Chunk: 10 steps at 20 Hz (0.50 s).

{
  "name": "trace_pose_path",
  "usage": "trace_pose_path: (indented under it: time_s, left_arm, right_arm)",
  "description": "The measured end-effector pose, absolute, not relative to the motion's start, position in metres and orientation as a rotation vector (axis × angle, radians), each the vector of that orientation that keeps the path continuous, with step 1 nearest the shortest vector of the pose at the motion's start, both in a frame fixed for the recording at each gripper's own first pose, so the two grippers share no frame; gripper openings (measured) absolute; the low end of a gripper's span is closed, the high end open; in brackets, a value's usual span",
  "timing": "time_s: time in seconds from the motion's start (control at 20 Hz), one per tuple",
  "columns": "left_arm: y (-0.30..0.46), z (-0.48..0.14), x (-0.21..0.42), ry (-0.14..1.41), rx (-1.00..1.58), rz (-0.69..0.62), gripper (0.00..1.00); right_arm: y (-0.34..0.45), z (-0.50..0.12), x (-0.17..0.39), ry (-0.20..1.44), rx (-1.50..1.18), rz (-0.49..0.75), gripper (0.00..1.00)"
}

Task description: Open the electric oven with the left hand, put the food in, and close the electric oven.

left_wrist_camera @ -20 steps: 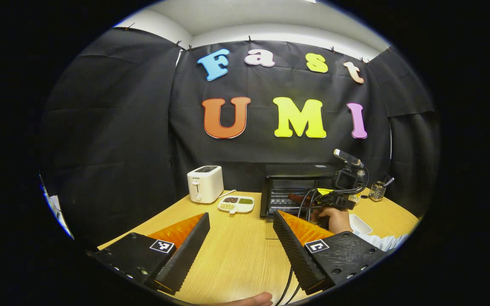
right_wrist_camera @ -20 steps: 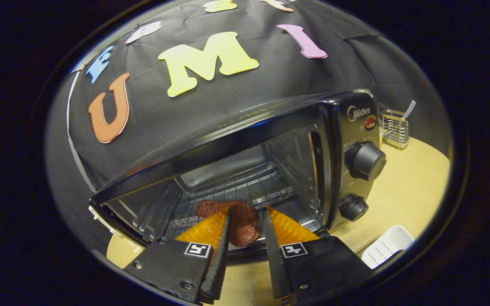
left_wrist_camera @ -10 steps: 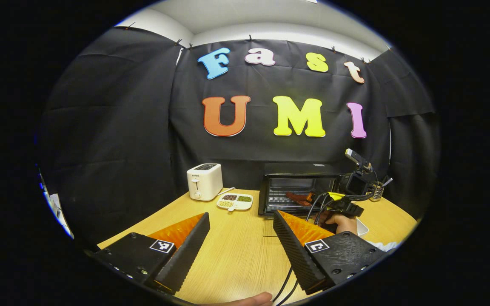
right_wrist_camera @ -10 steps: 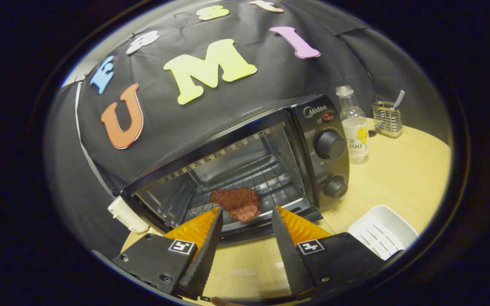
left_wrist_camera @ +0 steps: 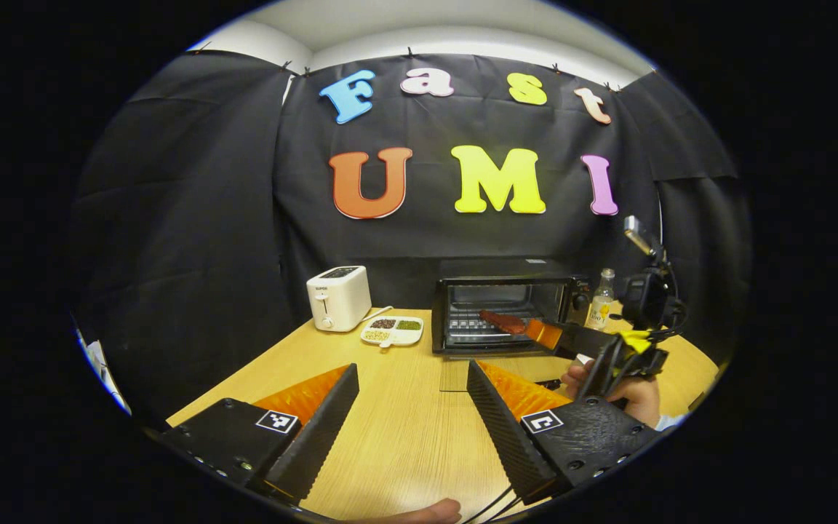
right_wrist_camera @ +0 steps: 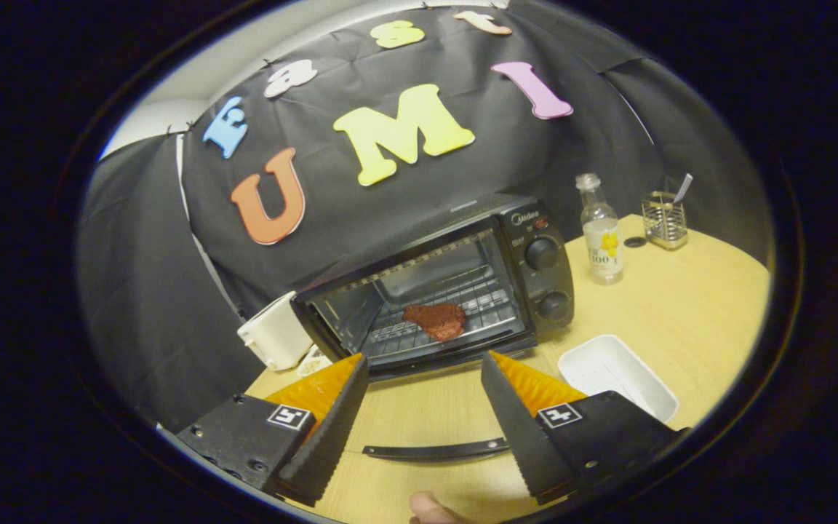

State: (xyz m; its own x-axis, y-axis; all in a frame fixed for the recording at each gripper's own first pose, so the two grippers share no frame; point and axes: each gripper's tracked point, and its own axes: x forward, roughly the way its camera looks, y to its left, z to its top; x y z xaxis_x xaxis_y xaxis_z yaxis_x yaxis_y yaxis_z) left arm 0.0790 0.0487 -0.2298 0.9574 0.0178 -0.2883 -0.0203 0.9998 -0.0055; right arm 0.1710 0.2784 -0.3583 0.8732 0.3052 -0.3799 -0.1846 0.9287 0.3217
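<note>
The black electric oven (right_wrist_camera: 535, 240) stands open at the back of the table, its glass door folded down flat with the handle (right_wrist_camera: 433, 450) nearest me. A dark red piece of meat (right_wrist_camera: 435, 320) lies on the wire rack inside, also seen as the meat (left_wrist_camera: 503, 322) in the left gripper view. My right gripper (right_wrist_camera: 425, 359) is open and holds nothing, a short way in front of the oven mouth. From the left gripper view, that right gripper (left_wrist_camera: 544, 334) hangs by the oven (left_wrist_camera: 499, 287) at its right side, held by a hand (left_wrist_camera: 637, 393). My left gripper (left_wrist_camera: 412, 366) is open over the table, well short of the oven.
A white toaster (left_wrist_camera: 337, 297) and a divided dish of grains (left_wrist_camera: 392, 330) sit left of the oven. Right of it stand a clear bottle (right_wrist_camera: 601, 233), a wire holder (right_wrist_camera: 665, 218) and a white tray (right_wrist_camera: 615, 375). Bare wooden table (left_wrist_camera: 390, 429) lies under my left gripper.
My right gripper has let go of the meat, left it on the rack, backed out of the oven and opened wider. The left gripper barely moved and stayed open.
</note>
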Motion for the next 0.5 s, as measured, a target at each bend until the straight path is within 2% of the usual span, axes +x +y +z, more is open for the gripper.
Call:
trace_pose_path:
  time_s: [0.05,0.15,0.2,0.25,0.35,0.5]
  left_arm:
    - [0.043,-0.237,0.085,0.307,-0.001,0.01,0.96]
    - [0.025,-0.254,0.089,0.354,0.006,-0.016,0.95]
    - [0.018,-0.264,0.095,0.373,0.001,-0.028,0.96]
    - [0.009,-0.272,0.099,0.396,-0.012,-0.042,0.96]
    - [-0.012,-0.291,0.107,0.445,-0.045,-0.08,0.96]
    - [-0.04,-0.318,0.118,0.513,-0.059,-0.121,0.96]
  right_arm:
    - [0.271,-0.346,0.165,0.422,0.278,0.272,0.99]
    - [0.255,-0.322,0.155,0.379,0.25,0.286,1.0]
    - [0.25,-0.312,0.149,0.372,0.242,0.306,0.96]
    - [0.246,-0.303,0.142,0.369,0.243,0.333,1.0]
    - [0.23,-0.283,0.135,0.34,0.227,0.356,1.0]
    - [0.193,-0.254,0.134,0.274,0.174,0.327,1.0]
